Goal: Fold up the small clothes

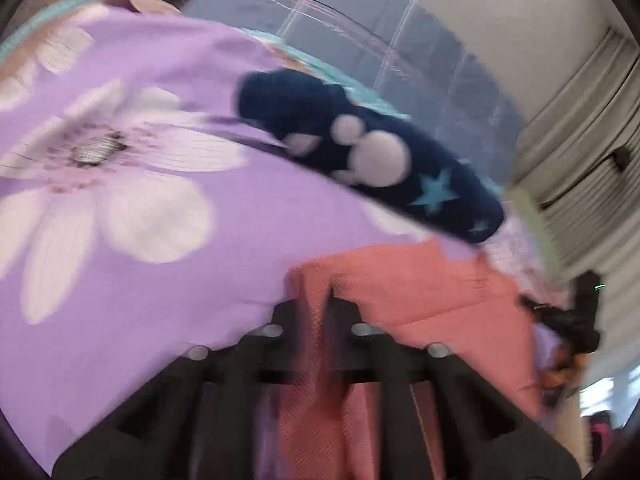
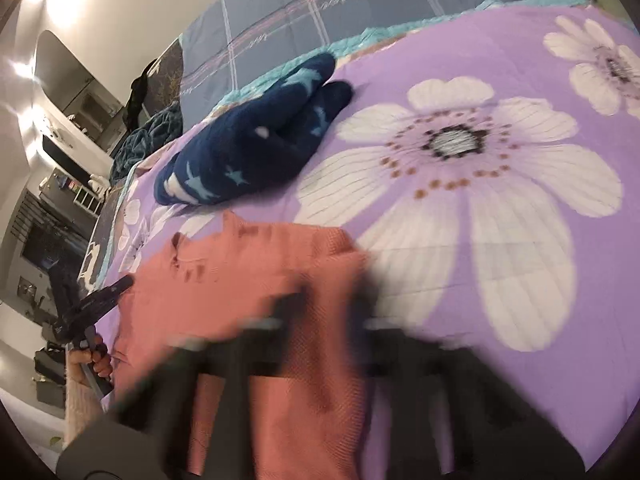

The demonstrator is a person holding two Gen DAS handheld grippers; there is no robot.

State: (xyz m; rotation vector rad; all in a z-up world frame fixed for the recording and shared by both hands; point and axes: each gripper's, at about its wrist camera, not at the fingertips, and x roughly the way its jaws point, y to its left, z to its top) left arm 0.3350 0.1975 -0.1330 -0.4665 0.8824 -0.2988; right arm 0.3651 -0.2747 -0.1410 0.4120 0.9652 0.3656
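Note:
A small salmon-pink garment point(image 1: 432, 296) point(image 2: 224, 280) lies on a purple flowered bedspread point(image 1: 120, 240) point(image 2: 460, 184). My left gripper point(image 1: 316, 304) is shut on one edge of the pink garment, with cloth pinched between its fingers. My right gripper point(image 2: 324, 300) is shut on another edge of the same garment; this view is blurred. The left gripper also shows in the right wrist view point(image 2: 120, 286) at the garment's far left edge, and the right gripper shows at the right of the left wrist view point(image 1: 568, 316). A folded navy garment with stars point(image 1: 372, 152) point(image 2: 256, 136) lies beyond.
A grey plaid blanket point(image 1: 360, 32) point(image 2: 320, 12) covers the far part of the bed. A dark teal blanket point(image 2: 148, 140) is bunched at the bed's far corner. Room furniture and a wall stand beyond the bed's edge.

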